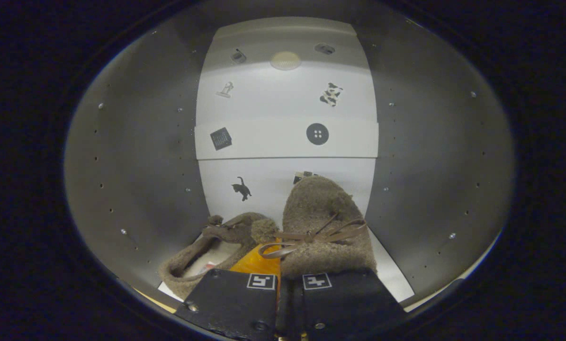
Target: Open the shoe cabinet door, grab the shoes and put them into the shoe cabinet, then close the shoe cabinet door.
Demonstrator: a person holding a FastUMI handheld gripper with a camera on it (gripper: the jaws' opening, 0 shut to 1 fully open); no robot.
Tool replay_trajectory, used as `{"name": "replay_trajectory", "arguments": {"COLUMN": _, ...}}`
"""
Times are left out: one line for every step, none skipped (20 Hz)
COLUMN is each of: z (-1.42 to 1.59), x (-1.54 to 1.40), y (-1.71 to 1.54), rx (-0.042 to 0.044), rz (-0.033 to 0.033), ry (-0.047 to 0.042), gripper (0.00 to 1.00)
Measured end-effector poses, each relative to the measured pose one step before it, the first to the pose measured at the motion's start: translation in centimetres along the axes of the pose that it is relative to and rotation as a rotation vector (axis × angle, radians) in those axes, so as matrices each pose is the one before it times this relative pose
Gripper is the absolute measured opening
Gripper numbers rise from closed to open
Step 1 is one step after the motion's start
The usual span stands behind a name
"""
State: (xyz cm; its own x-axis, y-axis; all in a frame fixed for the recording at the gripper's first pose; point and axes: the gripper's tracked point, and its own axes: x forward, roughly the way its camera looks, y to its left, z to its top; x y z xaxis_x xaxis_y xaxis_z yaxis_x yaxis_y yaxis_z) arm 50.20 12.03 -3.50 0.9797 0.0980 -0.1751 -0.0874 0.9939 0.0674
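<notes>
Woolly shoes [306, 227] lie just ahead of the nearly closed gripper [283, 284], inside the cabinet [136, 156].

two fuzzy grey-brown shoes with thin tan bows sit inside the open shoe cabinet [136, 156] on its white floor. the left shoe [207, 251] lies with its pale lining showing, while the right shoe [323, 222] stands tilted toe-up just ahead of the fingers, beside and touching the other.

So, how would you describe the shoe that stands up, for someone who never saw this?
Inside the white cabinet, two fuzzy brown-grey slippers sit just beyond the closed gripper. The upright slipper rises toe-up with its bow facing us; the other slipper lies flat.
</notes>
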Motion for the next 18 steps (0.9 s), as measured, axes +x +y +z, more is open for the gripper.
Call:
{"name": "replay_trajectory", "arguments": {"z": -0.119, "x": 0.441, "y": -0.003, "rx": 0.00447, "rz": -0.00187, "ry": 0.01082, "gripper": 0.08}}
{"name": "replay_trajectory", "arguments": {"z": -0.203, "x": 0.360, "y": -0.003, "rx": 0.00136, "rz": -0.00395, "ry": 0.01294, "gripper": 0.08}}
{"name": "replay_trajectory", "arguments": {"z": -0.277, "x": 0.405, "y": -0.121, "rx": 0.00287, "rz": -0.00532, "ry": 0.01669, "gripper": 0.08}}
{"name": "replay_trajectory", "arguments": {"z": -0.272, "x": 0.399, "y": -0.122, "rx": 0.00373, "rz": -0.00868, "ry": 0.01893, "gripper": 0.08}}
{"name": "replay_trajectory", "arguments": {"z": -0.171, "x": 0.321, "y": -0.211, "rx": -0.00082, "rz": -0.00988, "ry": 0.01720, "gripper": 0.08}}
{"name": "replay_trajectory", "arguments": {"z": -0.144, "x": 0.394, "y": -0.180, "rx": 0.00426, "rz": -0.01122, "ry": 0.01963, "gripper": 0.08}}
{"name": "replay_trajectory", "arguments": {"z": -0.210, "x": 0.235, "y": -0.106, "rx": 0.00307, "rz": -0.00673, "ry": 0.02350, "gripper": 0.08}}
{"name": "replay_trajectory", "arguments": {"z": -0.250, "x": 0.400, "y": -0.076, "rx": 0.00756, "rz": -0.00708, "ry": 0.02355, "gripper": 0.08}}
{"name": "replay_trajectory", "arguments": {"z": -0.175, "x": 0.329, "y": -0.046, "rx": 0.00348, "rz": -0.00580, "ry": 0.02673, "gripper": 0.08}}
{"name": "replay_trajectory", "arguments": {"z": -0.274, "x": 0.356, "y": -0.100, "rx": 0.00623, "rz": -0.00716, "ry": 0.02904, "gripper": 0.08}}
{"name": "replay_trajectory", "arguments": {"z": -0.240, "x": 0.173, "y": -0.123, "rx": 0.00363, "rz": -0.00325, "ry": 0.02936, "gripper": 0.08}}
{"name": "replay_trajectory", "arguments": {"z": -0.213, "x": 0.426, "y": -0.067, "rx": 0.01171, "rz": -0.00298, "ry": 0.02906, "gripper": 0.08}}
{"name": "replay_trajectory", "arguments": {"z": -0.215, "x": 0.292, "y": -0.105, "rx": 0.01006, "rz": -0.00253, "ry": 0.02679, "gripper": 0.08}}
{"name": "replay_trajectory", "arguments": {"z": -0.176, "x": 0.234, "y": -0.241, "rx": 0.00886, "rz": -0.00430, "ry": 0.02951, "gripper": 0.08}}
{"name": "replay_trajectory", "arguments": {"z": -0.075, "x": 0.154, "y": -0.141, "rx": 0.00671, "rz": -0.00376, "ry": 0.01442, "gripper": 0.09}}
{"name": "replay_trajectory", "arguments": {"z": -0.009, "x": 0.190, "y": -0.144, "rx": 0.00221, "rz": -0.00173, "ry": 0.01276, "gripper": 0.09}}
{"name": "replay_trajectory", "arguments": {"z": -0.099, "x": 0.081, "y": -0.122, "rx": -0.00112, "rz": -0.00135, "ry": 0.00727, "gripper": 0.09}}
{"name": "replay_trajectory", "arguments": {"z": -0.143, "x": 0.143, "y": -0.124, "rx": -0.00598, "rz": -0.00566, "ry": 0.01185, "gripper": 0.09}}
